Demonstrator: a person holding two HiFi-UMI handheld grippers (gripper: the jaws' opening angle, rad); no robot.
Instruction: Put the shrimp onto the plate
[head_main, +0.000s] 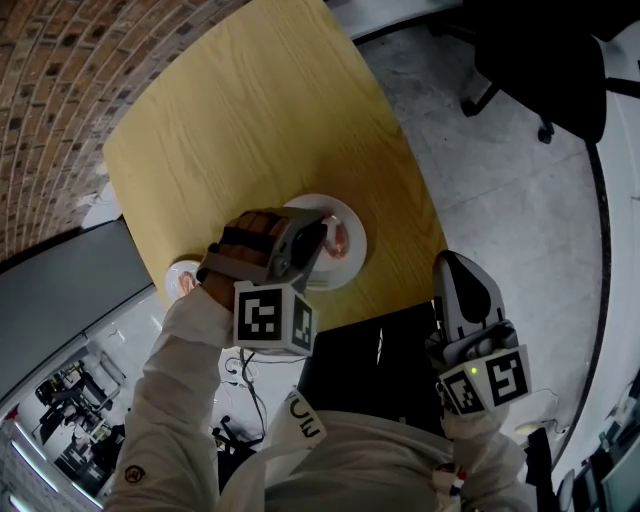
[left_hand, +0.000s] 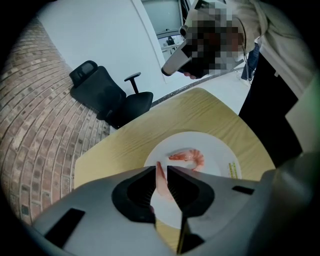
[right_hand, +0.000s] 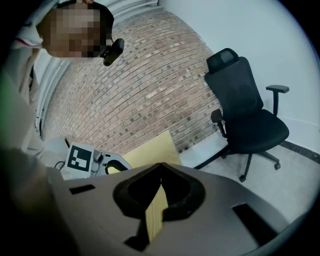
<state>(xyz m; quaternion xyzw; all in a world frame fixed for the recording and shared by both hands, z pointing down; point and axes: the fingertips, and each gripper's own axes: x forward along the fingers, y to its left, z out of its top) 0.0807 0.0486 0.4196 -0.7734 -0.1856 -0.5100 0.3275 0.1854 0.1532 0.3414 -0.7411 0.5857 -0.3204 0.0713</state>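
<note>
The left hand-held gripper pinched a shrimp between its jaw tips. It pointed steeply down over the plate, off the plate's middle. The shrimp hung above the white surface; whether it was touching could not be told.

Judged from this, the step in hand was the release. It would go best with the gripper lowered until the shrimp's tail end rested on a bare part of the plate, clear of the other shrimp. The jaws should then open slowly and lift straight up. The shrimp looked soft and damp, so it might cling to one pad and be dragged toward the rim by a quick or sideways pull.

The plate on the table held that one other shrimp, curled and lying beyond the held one. The rest of the plate was bare. A small white dish sat at the table's edge, apart from the plate on its left. Its contents could not be made out.

The right hand-held gripper had its jaws together on nothing and was held off the table, well apart from the plate.
</note>
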